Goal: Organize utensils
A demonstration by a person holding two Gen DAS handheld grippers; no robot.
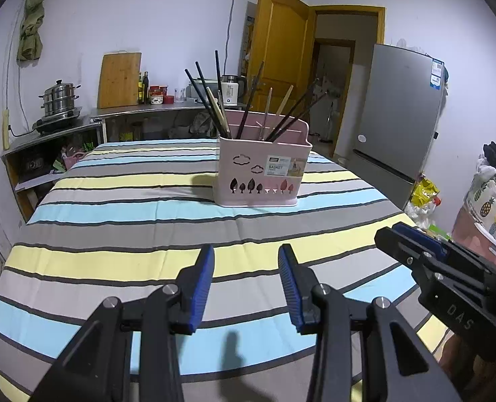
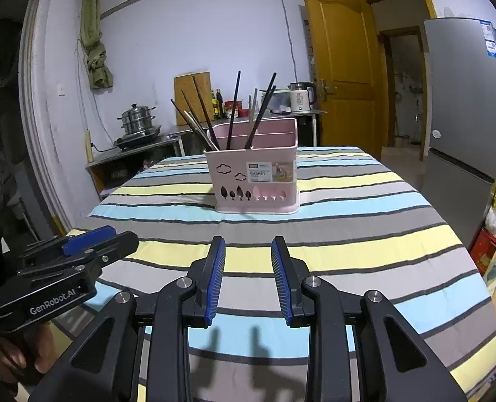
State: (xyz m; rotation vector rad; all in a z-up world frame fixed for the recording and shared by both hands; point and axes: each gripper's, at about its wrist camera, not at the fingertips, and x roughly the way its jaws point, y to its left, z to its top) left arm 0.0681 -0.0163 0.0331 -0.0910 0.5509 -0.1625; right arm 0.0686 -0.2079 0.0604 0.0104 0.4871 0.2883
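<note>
A pink utensil basket point(image 1: 261, 171) stands upright near the middle of the striped table; it also shows in the right wrist view point(image 2: 253, 181). Several dark and pale chopsticks point(image 1: 221, 100) stick up out of it, also seen in the right wrist view point(image 2: 234, 114). My left gripper point(image 1: 246, 254) is open and empty, held over the table in front of the basket. My right gripper point(image 2: 248, 246) is open and empty, also short of the basket. Each gripper shows in the other's view: the right one point(image 1: 415, 244) at the right edge, the left one point(image 2: 90, 238) at the left edge.
The striped cloth point(image 1: 130, 227) covers the table. Behind it a steel counter point(image 1: 140, 110) carries a steamer pot point(image 1: 58, 98), a cutting board, bottles and a kettle point(image 1: 229, 90). A grey fridge point(image 1: 398, 114) and bags stand at the right.
</note>
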